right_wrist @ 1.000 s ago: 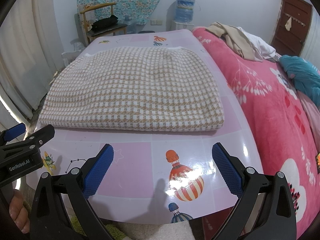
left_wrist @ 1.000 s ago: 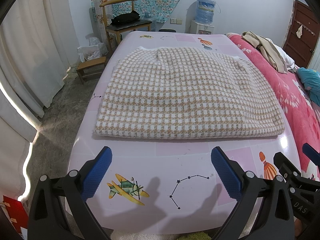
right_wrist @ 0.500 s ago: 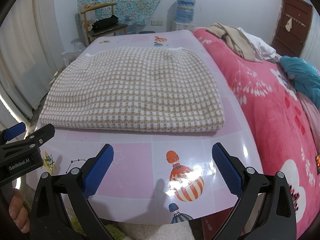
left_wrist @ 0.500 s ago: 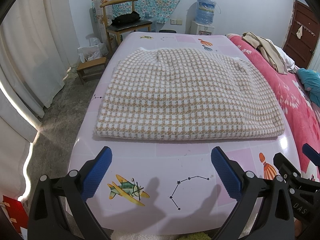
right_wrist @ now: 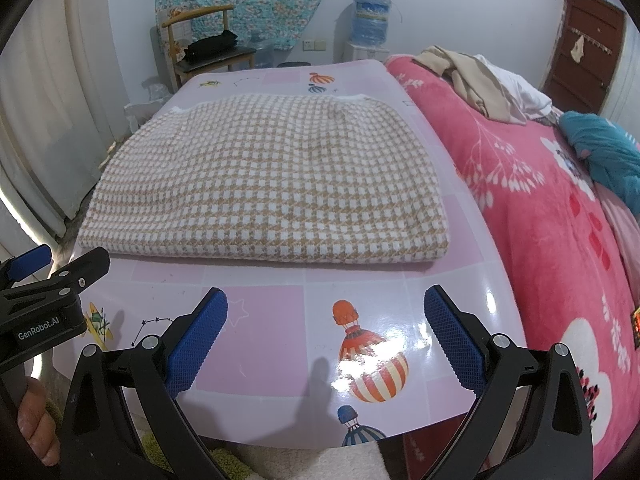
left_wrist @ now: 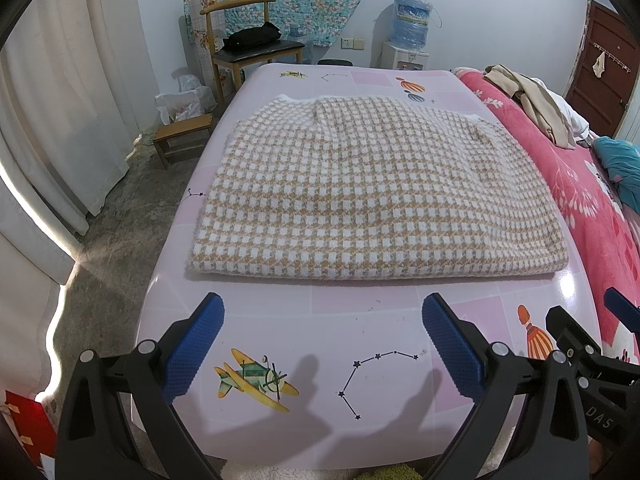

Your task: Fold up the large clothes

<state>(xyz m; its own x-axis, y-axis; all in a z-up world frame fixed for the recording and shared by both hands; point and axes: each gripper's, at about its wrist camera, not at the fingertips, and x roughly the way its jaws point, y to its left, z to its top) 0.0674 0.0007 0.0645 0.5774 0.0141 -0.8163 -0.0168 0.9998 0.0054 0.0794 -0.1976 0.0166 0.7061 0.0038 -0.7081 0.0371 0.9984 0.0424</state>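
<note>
Two grippers: the left gripper (left_wrist: 320,332) and the right gripper (right_wrist: 324,320) both hang over the near edge of the tabletop (left_wrist: 360,320), apart from the cloth.
Fingers: on each one the blue fingers (left_wrist: 196,344) stand wide apart and hold nothing.
Garment: the checked sweater (left_wrist: 372,196) lies flat in the middle of the tabletop, just beside the pink bed cover (right_wrist: 560,220).
Done: it looks already folded into a thick rectangle, with a neat doubled edge toward the grippers.
Left: perhaps one more fold to make it smaller, or only to put it away; I cannot tell which.
</note>
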